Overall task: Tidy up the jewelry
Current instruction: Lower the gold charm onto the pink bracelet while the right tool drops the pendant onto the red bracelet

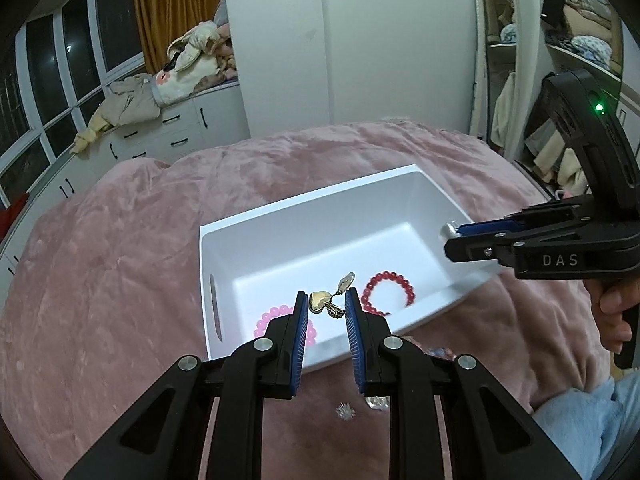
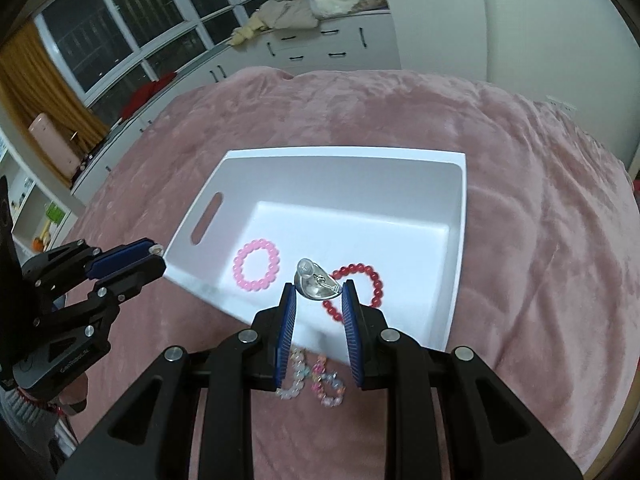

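Note:
A white bin (image 1: 304, 216) (image 2: 456, 240) sits on the pink blanket. Inside lie a pink bead bracelet (image 2: 257, 265) (image 1: 276, 314) and a red bead bracelet (image 2: 362, 285) (image 1: 390, 289). My left gripper (image 1: 327, 305) is shut on a gold heart earring (image 1: 320, 301) and holds it over the bin's near edge. My right gripper (image 2: 318, 294) is shut on a silver earring (image 2: 314, 282) above the bin; in the left wrist view it (image 1: 450, 238) hangs over the bin's right rim. Pastel bead bracelets (image 2: 316, 384) lie on the blanket below my right gripper.
A small silver sparkly piece (image 1: 345, 411) and clear beads (image 1: 376, 401) lie on the blanket (image 1: 120, 280) in front of the bin. White drawers (image 2: 320, 50) with piled clothes stand along the window. A mirror (image 1: 496, 60) and shelves stand at the right.

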{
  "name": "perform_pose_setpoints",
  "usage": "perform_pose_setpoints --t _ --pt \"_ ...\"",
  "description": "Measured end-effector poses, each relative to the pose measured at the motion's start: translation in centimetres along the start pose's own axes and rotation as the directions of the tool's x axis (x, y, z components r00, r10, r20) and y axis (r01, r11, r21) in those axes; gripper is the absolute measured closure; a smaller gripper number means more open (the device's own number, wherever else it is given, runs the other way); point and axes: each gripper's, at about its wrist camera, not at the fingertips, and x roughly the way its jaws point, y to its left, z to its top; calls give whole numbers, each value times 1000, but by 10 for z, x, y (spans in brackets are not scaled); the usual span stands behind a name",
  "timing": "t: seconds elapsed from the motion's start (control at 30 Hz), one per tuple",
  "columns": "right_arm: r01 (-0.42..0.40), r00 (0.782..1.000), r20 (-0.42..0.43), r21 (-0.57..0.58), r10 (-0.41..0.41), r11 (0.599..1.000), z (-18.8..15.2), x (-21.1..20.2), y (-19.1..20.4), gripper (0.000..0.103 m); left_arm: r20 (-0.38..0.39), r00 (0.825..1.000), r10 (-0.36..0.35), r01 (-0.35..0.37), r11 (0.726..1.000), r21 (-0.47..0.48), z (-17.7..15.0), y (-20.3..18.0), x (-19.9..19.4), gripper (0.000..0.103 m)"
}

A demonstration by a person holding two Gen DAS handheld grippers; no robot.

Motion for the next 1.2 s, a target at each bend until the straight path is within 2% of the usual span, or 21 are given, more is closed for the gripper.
perform_pose_setpoints --t 0.47,0.67,0.97,1.07,1.2 --pt "51 997 -64 19 -50 999 7 47 -21 79 -127 991 35 -47 994 -95 2 20 76 79" --pt "89 991 -92 -59 -94 994 7 64 -10 79 -180 983 39 -61 991 -118 -5 24 97 79" --pt "64 993 -93 -60 -70 996 9 72 -3 77 -205 979 25 -56 987 -148 -6 33 103 79" --pt "52 996 -73 -70 -57 996 9 67 1 66 -205 978 25 -57 987 -150 -6 36 101 75" --pt "31 999 -37 -55 -33 998 12 54 2 64 -186 982 10 -40 987 -159 -4 36 90 75"
